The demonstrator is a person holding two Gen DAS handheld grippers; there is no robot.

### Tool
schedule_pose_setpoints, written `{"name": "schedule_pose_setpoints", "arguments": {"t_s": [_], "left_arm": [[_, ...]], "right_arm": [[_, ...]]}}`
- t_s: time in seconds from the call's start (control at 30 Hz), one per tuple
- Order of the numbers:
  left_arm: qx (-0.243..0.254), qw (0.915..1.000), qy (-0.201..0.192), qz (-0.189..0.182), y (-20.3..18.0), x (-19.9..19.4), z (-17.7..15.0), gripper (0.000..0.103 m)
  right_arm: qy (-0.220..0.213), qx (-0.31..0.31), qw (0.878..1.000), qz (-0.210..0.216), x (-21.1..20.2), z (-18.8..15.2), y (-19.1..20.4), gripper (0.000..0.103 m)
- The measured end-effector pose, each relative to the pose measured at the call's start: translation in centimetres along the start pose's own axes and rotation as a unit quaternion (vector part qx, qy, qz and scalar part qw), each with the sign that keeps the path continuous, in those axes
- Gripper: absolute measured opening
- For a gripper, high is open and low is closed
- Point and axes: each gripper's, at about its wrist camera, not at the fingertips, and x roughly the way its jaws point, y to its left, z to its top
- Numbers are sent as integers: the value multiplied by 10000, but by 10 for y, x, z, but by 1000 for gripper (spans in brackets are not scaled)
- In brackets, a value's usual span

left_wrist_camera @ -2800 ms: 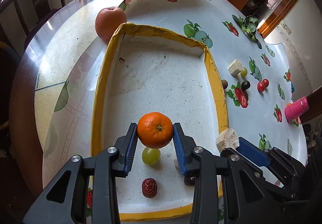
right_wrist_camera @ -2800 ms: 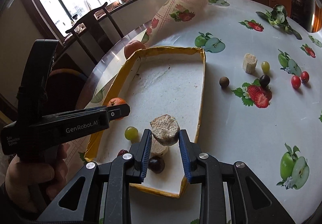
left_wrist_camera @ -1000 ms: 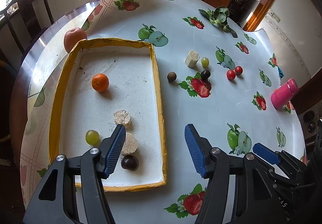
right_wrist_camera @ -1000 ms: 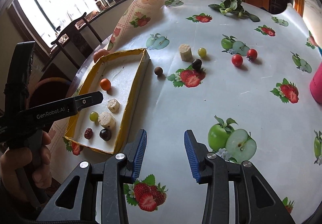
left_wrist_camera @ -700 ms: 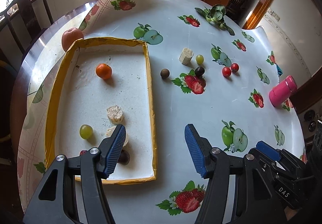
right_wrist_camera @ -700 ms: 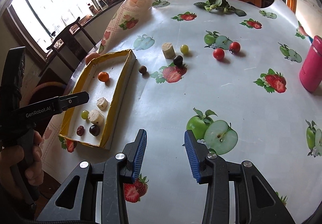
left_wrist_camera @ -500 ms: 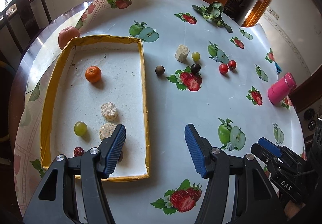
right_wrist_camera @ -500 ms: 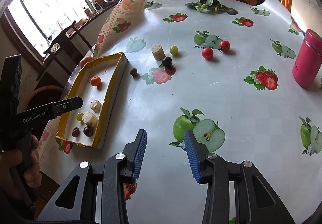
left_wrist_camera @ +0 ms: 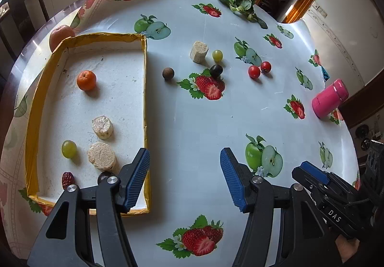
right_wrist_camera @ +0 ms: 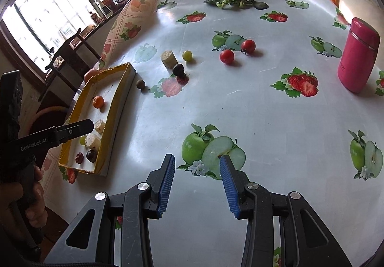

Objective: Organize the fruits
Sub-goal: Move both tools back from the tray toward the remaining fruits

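Fruits still loose on the bench lie well ahead of both empty, parted hand-held grippers, left and right; small, round, likely soft and slippery, best pinched gently across the middle.

Earlier, the left gripper was closed on the tangerine over the yellow-rimmed tray, and the right gripper was clamped on a pale banana slice. Now both pieces lie on the tray floor, the tangerine toward its far end, the slice beside a second slice near the green grape. Both grippers stand empty with jaws apart, and have drawn off the tray to hang over the bare tablecloth beside it.
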Motion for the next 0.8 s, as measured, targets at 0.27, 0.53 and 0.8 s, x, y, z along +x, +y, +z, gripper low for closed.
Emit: {"name": "schedule_pose_setpoints", "arguments": {"t_s": [0.27,0.53,0.8], "left_arm": [[119,9997,176,-121,-20,20,13,60],[-28,9986,327,-422,-26,53,48,60],[80,9984,363,-416,-41,95,91,60]], "right_arm": [[8,109,9999,-50,11,13,-16,41],[-178,277,9994,82,38,55,-29,42],[-208,204,9995,-95,92,116,-38,42]]}}
